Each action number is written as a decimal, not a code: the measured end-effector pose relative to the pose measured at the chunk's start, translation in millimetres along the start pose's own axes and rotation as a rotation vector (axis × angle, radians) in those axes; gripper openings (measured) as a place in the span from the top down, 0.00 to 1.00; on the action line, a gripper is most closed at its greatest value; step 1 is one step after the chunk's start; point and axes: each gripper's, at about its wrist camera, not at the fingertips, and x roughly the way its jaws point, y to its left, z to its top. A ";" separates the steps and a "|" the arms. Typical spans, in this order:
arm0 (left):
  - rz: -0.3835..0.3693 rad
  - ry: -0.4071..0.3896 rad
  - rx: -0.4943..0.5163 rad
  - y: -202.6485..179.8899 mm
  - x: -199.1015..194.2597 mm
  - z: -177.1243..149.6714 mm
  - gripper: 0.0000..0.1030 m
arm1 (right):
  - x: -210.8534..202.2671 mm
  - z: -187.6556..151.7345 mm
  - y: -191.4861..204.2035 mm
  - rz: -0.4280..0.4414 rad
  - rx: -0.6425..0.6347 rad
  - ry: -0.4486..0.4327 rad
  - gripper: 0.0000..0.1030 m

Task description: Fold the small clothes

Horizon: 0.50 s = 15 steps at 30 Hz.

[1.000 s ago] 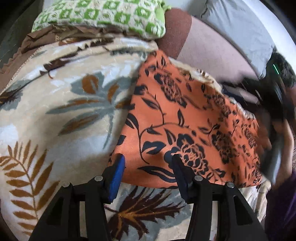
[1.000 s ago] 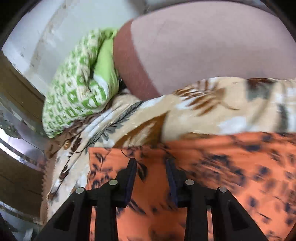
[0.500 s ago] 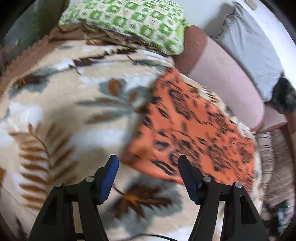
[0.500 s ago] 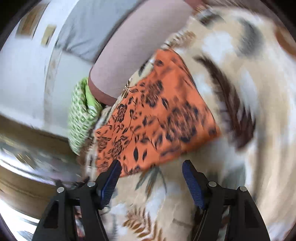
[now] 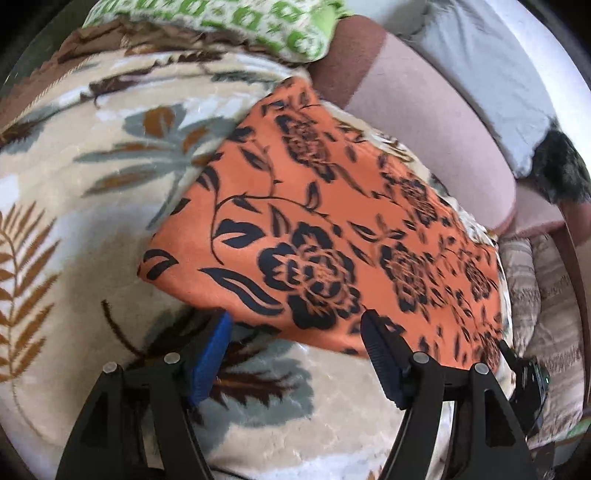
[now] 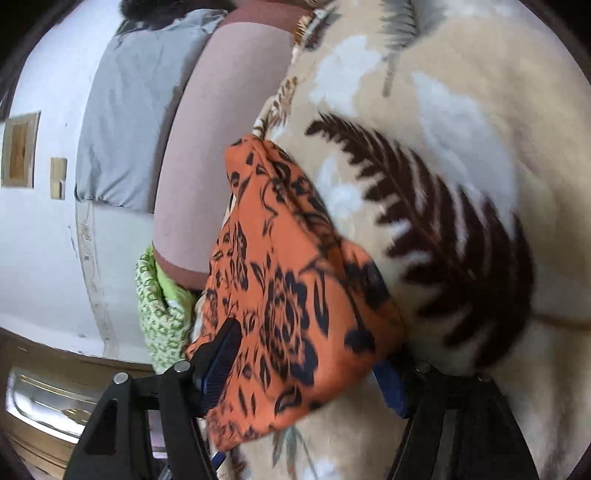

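A folded orange cloth with black flowers [image 5: 332, 221] lies flat on a cream leaf-print blanket [image 5: 92, 184]. In the left wrist view my left gripper [image 5: 299, 347] sits at the cloth's near edge. Its jaws are opening, and the blue pads stand clear of the fabric on either side. In the right wrist view the cloth [image 6: 288, 295] runs away from me, and its near end lies between the wide-apart fingers of my right gripper [image 6: 306, 369]. The cloth's corner partly hides the right-hand pad. A black device with a green light [image 5: 532, 373] shows at the cloth's right end.
A pink bolster [image 5: 424, 122] runs along the cloth's far side. A green patterned pillow [image 5: 240, 22] and a grey pillow [image 5: 480, 55] lie behind it. Striped fabric [image 5: 546, 314] is piled at the right. A white wall [image 6: 44, 258] stands beyond the bed.
Both grippers' jaws have widened. The right gripper has rolled and swung from above the cloth to its end. The left gripper backed off and has come back to the near edge.
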 end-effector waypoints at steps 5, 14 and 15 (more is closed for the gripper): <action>-0.024 -0.010 -0.051 7.5 11.2 7.3 0.29 | 10.4 -0.6 25.8 -0.061 -0.168 -0.030 0.77; -0.049 -0.023 -0.019 27.0 -23.5 19.8 0.29 | -5.5 -39.4 152.0 -0.169 -0.585 -0.110 0.81; -0.038 -0.039 -0.016 33.1 -32.3 24.4 0.29 | -2.9 -46.1 168.0 -0.174 -0.620 -0.105 0.82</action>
